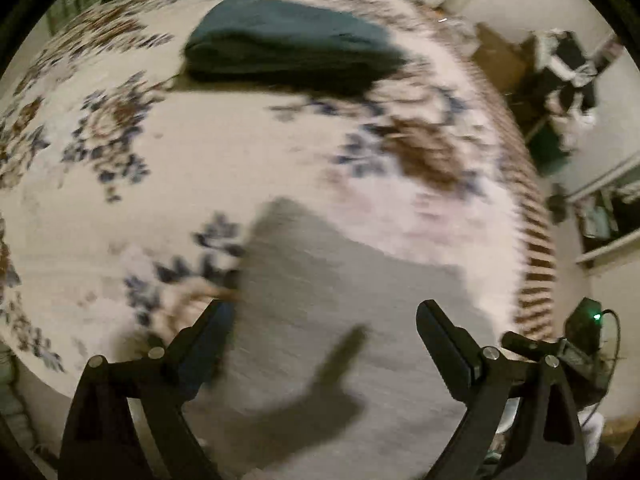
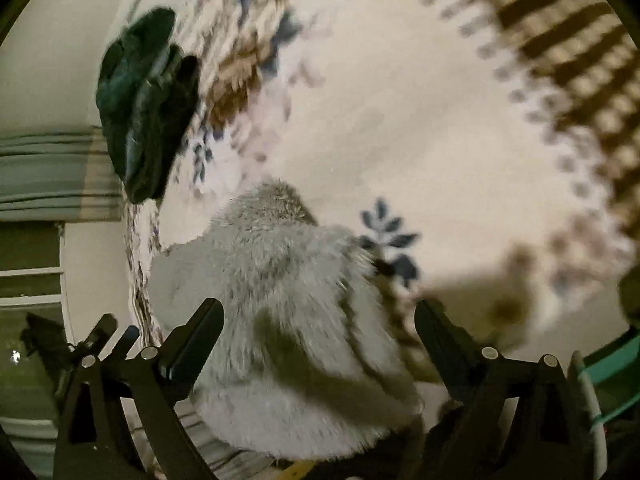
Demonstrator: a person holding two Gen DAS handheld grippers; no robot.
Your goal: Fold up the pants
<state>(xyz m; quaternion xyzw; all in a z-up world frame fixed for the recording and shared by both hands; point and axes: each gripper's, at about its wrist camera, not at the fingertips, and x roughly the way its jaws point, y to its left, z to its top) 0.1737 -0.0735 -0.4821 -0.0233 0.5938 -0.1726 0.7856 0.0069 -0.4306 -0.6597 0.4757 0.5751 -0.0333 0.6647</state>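
the grey fleecy pants lie bunched on a flowered bedspread, near its striped edge and right below both tools. in the left wrist view the same grey cloth spreads flat and blurred under the fingers. the left hand-held gripper stands wide apart with nothing pinched; the cloth lies beneath the gap, not pressed by either finger. the right hand-held gripper is likewise spread wide over the fuzzy mound, with no grip on it that can be seen.

a dark green folded garment sits well apart at the far side of the bed, so it seems to be out of the way.

the risks from here, as a judgement: the pants are heaped, not laid out, so a pinch may catch only one layer or a random fold, and the lift would then drag the heap into a twist rather than a clean fold. the fluffy pile hides seams and hems, so waistband and leg ends are hard to tell. both views are smeared, which suggests quick movement; closing at that pace could nip the bedspread along with the cloth. the striped edge is near, and a pull that way might slide the pants off the bed.
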